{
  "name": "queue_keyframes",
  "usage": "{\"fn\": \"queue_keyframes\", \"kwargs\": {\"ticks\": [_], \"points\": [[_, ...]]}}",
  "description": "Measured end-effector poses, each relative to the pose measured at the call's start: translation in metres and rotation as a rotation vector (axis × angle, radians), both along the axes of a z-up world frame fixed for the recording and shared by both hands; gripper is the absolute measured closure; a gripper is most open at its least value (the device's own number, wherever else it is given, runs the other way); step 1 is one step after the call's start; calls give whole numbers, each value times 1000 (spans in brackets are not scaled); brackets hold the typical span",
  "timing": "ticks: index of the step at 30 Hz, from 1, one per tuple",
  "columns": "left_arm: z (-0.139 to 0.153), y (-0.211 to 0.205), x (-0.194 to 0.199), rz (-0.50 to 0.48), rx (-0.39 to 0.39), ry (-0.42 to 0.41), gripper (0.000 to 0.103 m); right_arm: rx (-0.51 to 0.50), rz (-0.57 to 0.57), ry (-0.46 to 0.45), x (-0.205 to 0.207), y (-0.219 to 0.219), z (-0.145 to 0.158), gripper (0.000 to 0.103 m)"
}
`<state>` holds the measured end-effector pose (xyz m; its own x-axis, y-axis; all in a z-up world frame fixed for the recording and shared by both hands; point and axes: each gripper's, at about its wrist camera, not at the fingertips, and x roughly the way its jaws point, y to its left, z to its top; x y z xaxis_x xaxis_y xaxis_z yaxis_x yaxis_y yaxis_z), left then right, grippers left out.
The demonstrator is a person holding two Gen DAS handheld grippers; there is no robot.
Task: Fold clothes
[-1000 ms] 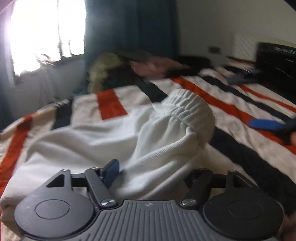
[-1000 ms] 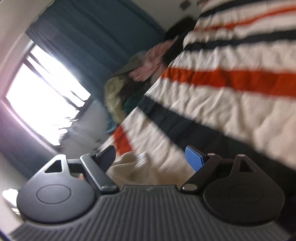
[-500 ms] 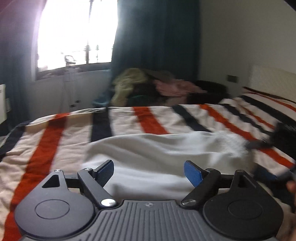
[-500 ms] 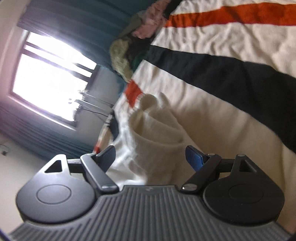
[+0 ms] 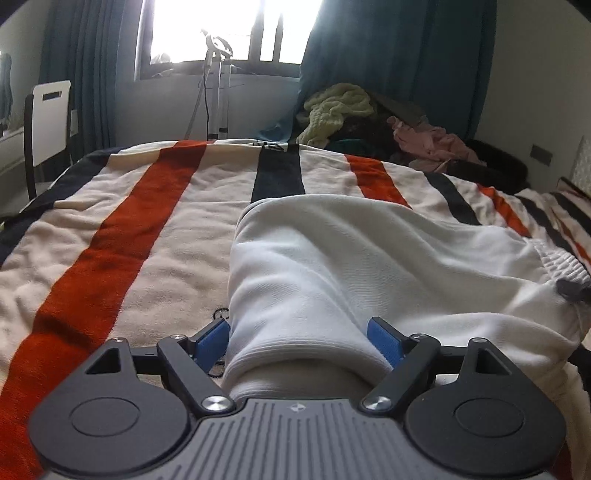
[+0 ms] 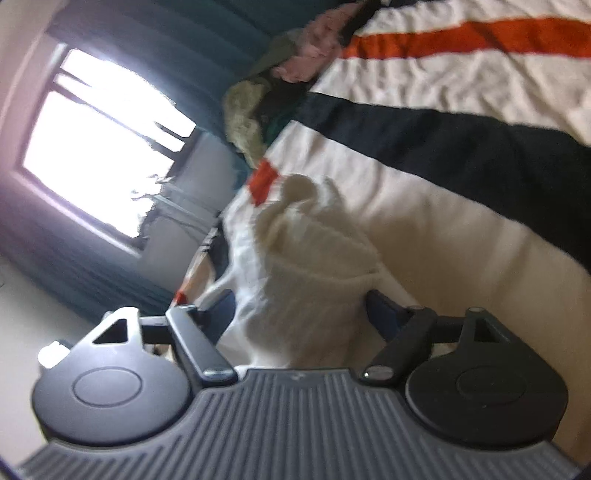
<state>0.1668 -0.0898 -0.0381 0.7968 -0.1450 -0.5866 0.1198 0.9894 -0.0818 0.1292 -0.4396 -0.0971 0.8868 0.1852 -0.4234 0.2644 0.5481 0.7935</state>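
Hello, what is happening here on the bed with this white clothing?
A person is folding a white garment on a striped blanket, with a hand-held gripper in each hand. The left hand-held gripper stands wide around one end of the garment. The right hand-held gripper is closing, with the ribbed end between its jaws. A pile of other clothes lies beyond the bed.

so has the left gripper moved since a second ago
Yes. The left gripper has swung left along the white garment: the window, earlier at the frame's left edge, is now near centre, and the elastic waistband sits far right.
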Motion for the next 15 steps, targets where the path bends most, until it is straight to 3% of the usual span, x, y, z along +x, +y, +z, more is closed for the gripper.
{"fn": "queue_keyframes", "kwargs": {"ticks": [1, 3, 4, 6, 8, 11, 14, 15], "points": [[-1, 1, 1, -1, 1, 1, 19, 7, -14, 11, 2, -2, -4, 35], [-2, 3, 2, -2, -3, 6, 19, 4, -33, 20, 5, -3, -7, 52], [-3, 3, 2, 1, 0, 9, 19, -6, -38, 18, 6, -3, -7, 54], [-6, 1, 2, 10, 14, 16, 19, -64, -22, -12, 10, 3, 1, 63], [-9, -1, 1, 15, 31, 11, 19, -118, 5, -68, 14, 8, 12, 67], [-9, 0, -2, 12, 12, 6, 19, -179, 56, -254, 14, 14, 37, 69], [-7, 3, -6, 9, -8, 4, 17, -350, 68, -321, 10, 28, 60, 69], [-7, 3, -7, 7, -10, 4, 17, -386, 50, -290, 10, 29, 58, 69]]}}
